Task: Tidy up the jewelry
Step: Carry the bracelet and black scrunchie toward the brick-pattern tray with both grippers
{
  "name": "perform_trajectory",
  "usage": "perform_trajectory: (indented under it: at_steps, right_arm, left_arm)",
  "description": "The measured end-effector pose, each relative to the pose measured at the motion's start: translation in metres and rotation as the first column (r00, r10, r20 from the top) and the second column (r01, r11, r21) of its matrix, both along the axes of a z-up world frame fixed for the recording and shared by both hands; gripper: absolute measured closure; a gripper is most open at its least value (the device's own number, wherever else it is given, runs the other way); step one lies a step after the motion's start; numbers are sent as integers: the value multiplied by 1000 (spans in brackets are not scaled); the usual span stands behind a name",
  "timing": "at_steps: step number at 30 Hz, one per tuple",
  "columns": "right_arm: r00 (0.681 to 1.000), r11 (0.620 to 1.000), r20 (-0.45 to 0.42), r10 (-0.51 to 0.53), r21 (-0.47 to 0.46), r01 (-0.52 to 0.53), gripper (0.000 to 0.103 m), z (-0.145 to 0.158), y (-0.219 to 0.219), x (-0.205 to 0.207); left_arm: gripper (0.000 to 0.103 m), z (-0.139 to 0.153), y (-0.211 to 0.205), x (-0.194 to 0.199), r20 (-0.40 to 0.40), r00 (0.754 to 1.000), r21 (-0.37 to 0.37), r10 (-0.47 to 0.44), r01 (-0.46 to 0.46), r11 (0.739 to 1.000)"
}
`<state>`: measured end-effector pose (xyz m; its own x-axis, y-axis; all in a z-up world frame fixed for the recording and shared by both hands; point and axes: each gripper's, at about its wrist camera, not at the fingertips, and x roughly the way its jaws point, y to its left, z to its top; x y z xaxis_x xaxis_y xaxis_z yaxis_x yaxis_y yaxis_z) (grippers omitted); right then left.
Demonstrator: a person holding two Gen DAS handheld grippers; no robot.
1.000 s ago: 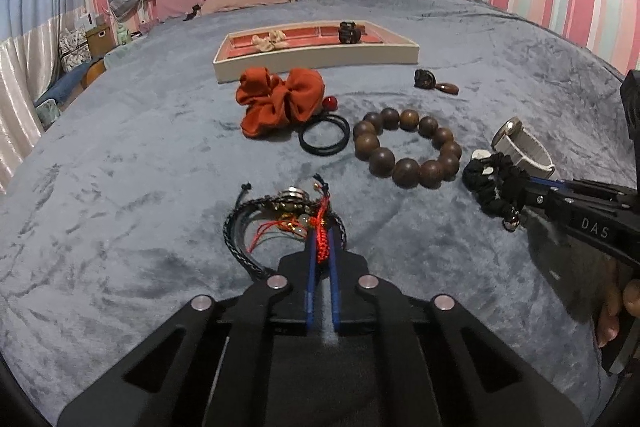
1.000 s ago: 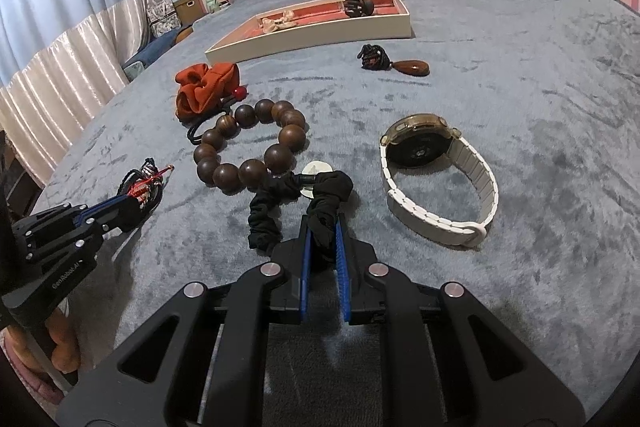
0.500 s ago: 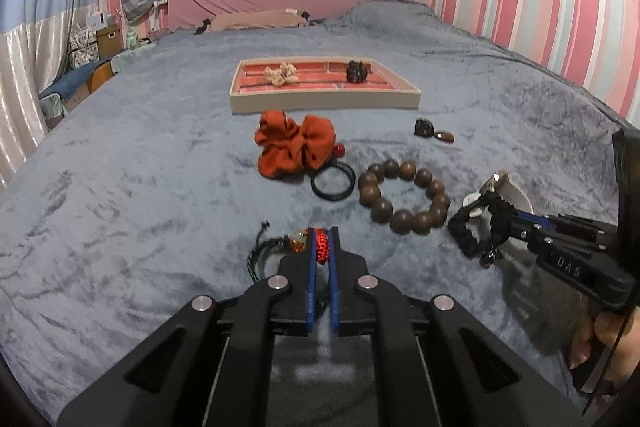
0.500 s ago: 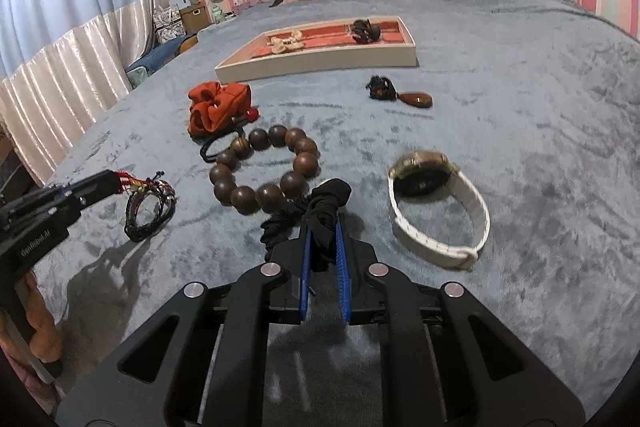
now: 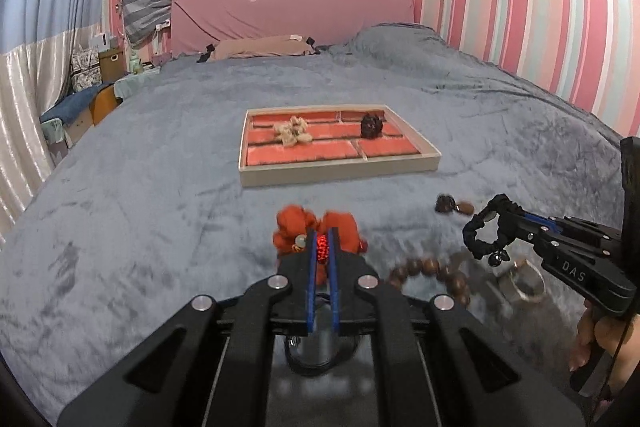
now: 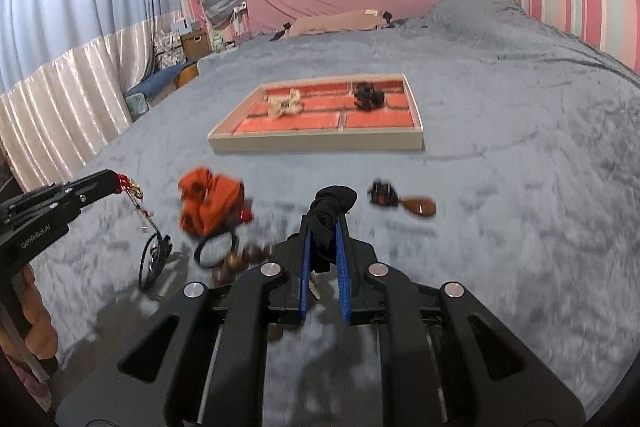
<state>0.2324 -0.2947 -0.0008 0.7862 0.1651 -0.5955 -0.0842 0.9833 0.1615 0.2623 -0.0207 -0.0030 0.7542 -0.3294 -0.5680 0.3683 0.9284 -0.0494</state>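
Starting at the left: left gripper point(image 6: 120, 183) clamping jaws together on the red braided cord point(image 5: 321, 247) of a corded bracelet point(image 6: 154, 255), holding it above the grey bed point(image 5: 140, 227). Only in the right wrist view: the bracelet's dark loop dangling clear below the jaws, swinging over its own shadow; hidden in the left wrist view under the gripper body.

Moving right: orange scrunchie point(image 6: 210, 205) lying on the bed beside a black hair tie point(image 6: 214, 249), wooden bead bracelet point(image 5: 424, 273) just beside them, blurred in both views. Farther back, jewelry tray point(image 5: 340, 173) sitting with a beige item point(image 5: 292, 131) and a dark item point(image 5: 371, 125) in its red compartments.

Right again: right gripper point(image 6: 325, 215) squeezing jaws onto a black scrunchie point(image 5: 486, 233), lifted off the bed. Only in the left wrist view: its full loop hanging free, with possibly a small charm below it and a pale watch point(image 5: 524, 281) lying underneath. Brown pendant point(image 6: 418, 206) resting near, apart.
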Motion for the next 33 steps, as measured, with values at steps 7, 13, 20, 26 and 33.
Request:
perform_trajectory:
  at_steps: [7, 13, 20, 26, 33]
  right_arm:
    - [1000, 1000, 17, -11, 0, 11, 91, 12, -5, 29]
    - [1000, 1000, 18, -6, -8, 6, 91, 15, -5, 47]
    - [1000, 1000, 9, -10, -4, 10, 91, 9, -7, 61]
    - [1000, 1000, 4, -8, 2, 8, 91, 3, -8, 67]
    - [1000, 1000, 8, -8, 18, 8, 91, -2, -11, 74]
  left_arm:
    - [97, 5, 6, 35, -40, 999, -36, -2, 1, 999]
    - [97, 4, 8, 54, -67, 998, -47, -8, 5, 999]
    - [97, 1, 20, 71, -115, 992, -127, -45, 30, 991]
    - [97, 11, 30, 73, -124, 989, -185, -81, 57, 981]
    - [97, 20, 34, 70, -130, 987, -199, -91, 63, 978]
